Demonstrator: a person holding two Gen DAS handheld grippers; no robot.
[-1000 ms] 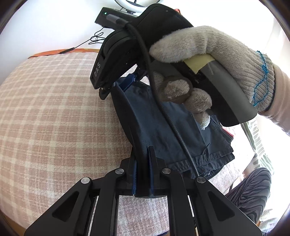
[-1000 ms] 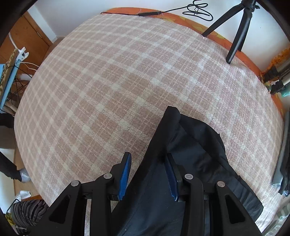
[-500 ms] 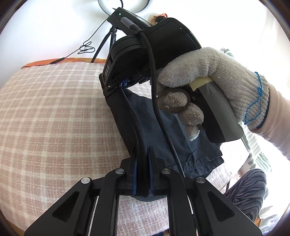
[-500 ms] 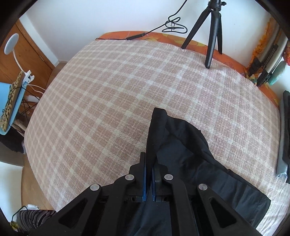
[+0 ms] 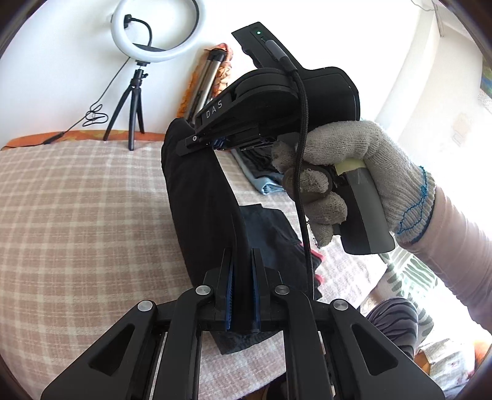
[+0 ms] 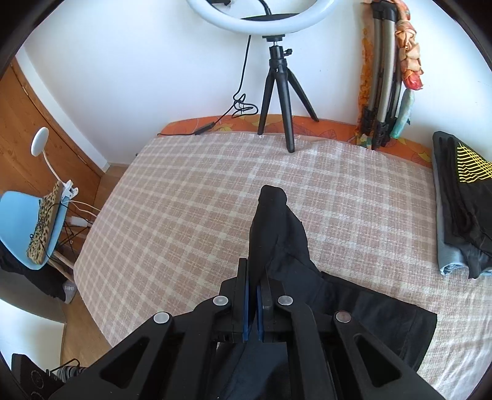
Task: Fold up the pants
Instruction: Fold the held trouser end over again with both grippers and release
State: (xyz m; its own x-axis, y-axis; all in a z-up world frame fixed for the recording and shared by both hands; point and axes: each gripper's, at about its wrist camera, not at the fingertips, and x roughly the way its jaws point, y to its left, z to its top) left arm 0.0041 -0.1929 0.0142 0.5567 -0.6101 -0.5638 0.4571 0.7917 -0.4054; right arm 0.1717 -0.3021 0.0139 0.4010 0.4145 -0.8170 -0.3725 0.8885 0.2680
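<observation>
1. The dark navy cloth pants [image 5: 200, 197] hang lifted off the checked pink-and-cream bed cover [image 5: 77, 215], their rest trailing on it.
2. The left gripper [image 5: 243, 295] has its fingers closed on one part of the edge, and the right gripper [image 6: 254, 303] is clamped on another, likely to carry that edge over as a fold.
3. The held edge stretches taut between the two grippers, its long axis running away from the left camera.

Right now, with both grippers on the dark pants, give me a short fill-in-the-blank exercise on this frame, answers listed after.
1. The left gripper is shut on the ____.
2. The bed cover beneath the pants has a ____ pattern.
3. The hand holding the right gripper wears a knitted ____.
4. The ring light stands on a black ____.

Answers: pants; plaid; glove; tripod
</observation>
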